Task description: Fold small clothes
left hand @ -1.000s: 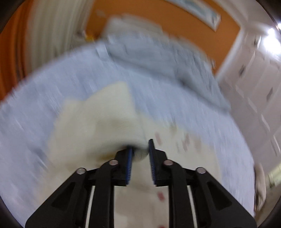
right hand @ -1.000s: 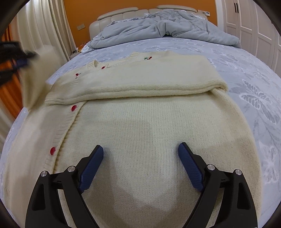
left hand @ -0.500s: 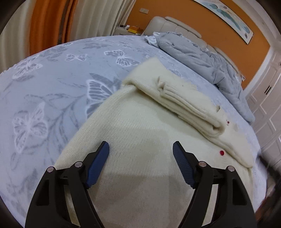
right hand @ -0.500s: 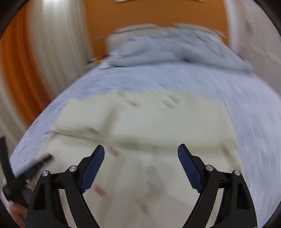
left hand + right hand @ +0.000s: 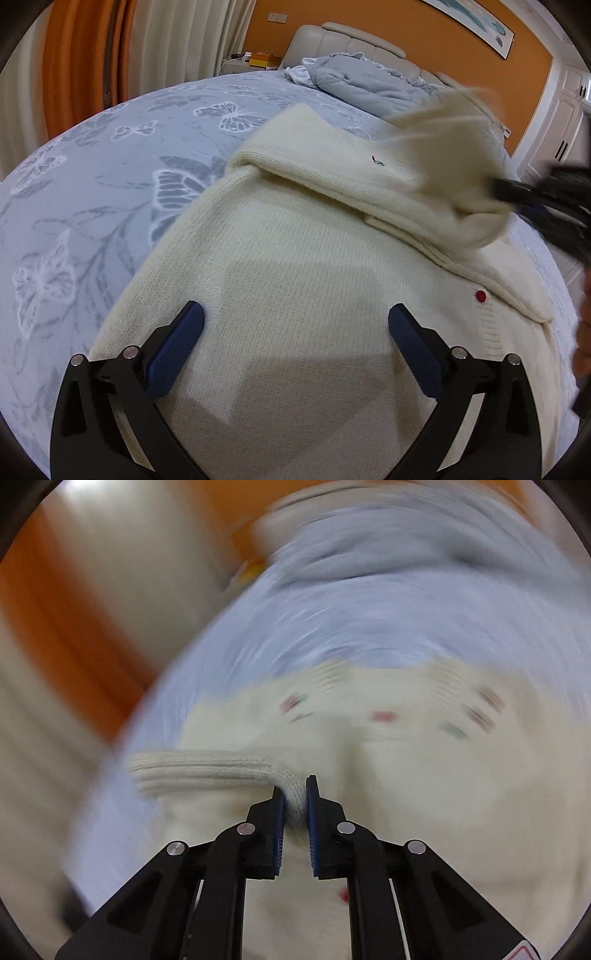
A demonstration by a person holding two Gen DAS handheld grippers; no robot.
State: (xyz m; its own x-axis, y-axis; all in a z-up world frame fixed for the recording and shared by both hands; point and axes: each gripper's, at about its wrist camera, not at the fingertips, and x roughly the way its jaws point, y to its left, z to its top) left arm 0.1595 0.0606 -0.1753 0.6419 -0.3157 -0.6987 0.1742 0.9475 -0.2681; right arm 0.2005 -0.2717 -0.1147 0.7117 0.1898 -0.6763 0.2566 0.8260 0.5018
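Observation:
A cream knitted cardigan with red buttons lies on the bed, one sleeve folded across its upper part. My left gripper hovers just over the cardigan's body, its jaws opening wide, with the knit below them and nothing pinched. In the right wrist view my right gripper is closing, its pads pressing on the ribbed cuff of the other sleeve. That lifted sleeve shows as a blur at the upper right of the left wrist view, with the dark right gripper behind it.
The cardigan rests on a pale blue bedspread with butterfly prints. A crumpled grey duvet lies by the headboard. Curtains hang at the left, white wardrobe doors stand at the right. A hand shows at the right edge.
My left gripper let go of the sleeve, opened wide and sank over the cardigan's body. My right gripper went from open over the body to shut on the other sleeve's cuff, rising fast.

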